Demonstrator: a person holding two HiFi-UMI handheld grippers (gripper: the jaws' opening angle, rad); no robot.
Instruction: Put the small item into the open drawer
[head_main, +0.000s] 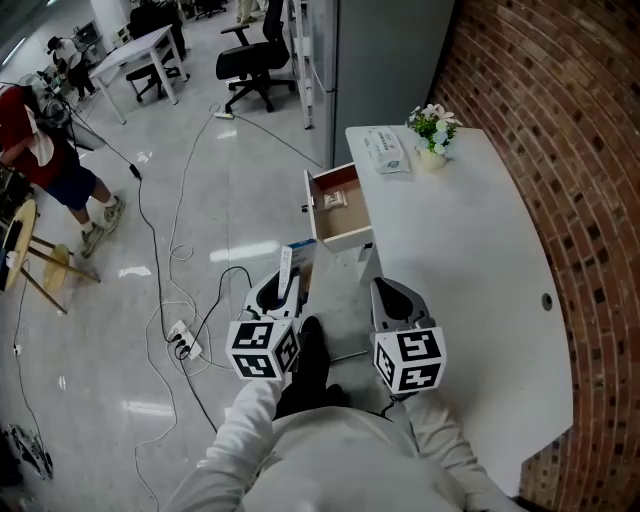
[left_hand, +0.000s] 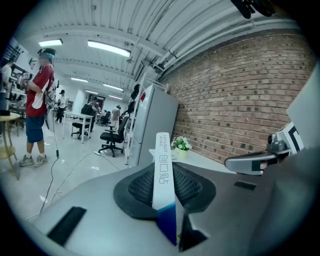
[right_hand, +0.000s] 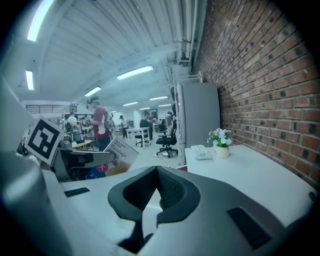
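My left gripper (head_main: 283, 292) is shut on a thin white-and-blue box (head_main: 293, 266), gripped by its flat faces and standing on edge, below the drawer and to its left. In the left gripper view the box (left_hand: 163, 172) rises between the jaws, narrow edge toward the camera. The open drawer (head_main: 342, 237) sticks out from the white table's left side; a small brown-and-white packet (head_main: 333, 199) lies inside it. My right gripper (head_main: 393, 297) hovers over the table's near left edge, shut with nothing in it. The right gripper view shows the box (right_hand: 120, 151) off to the left.
The white table (head_main: 460, 260) runs along a brick wall (head_main: 570, 180); a flower pot (head_main: 433, 132) and a tissue pack (head_main: 385, 149) stand at its far end. A grey cabinet (head_main: 385, 60) rises behind. Cables and a power strip (head_main: 182, 340) lie on the floor at left.
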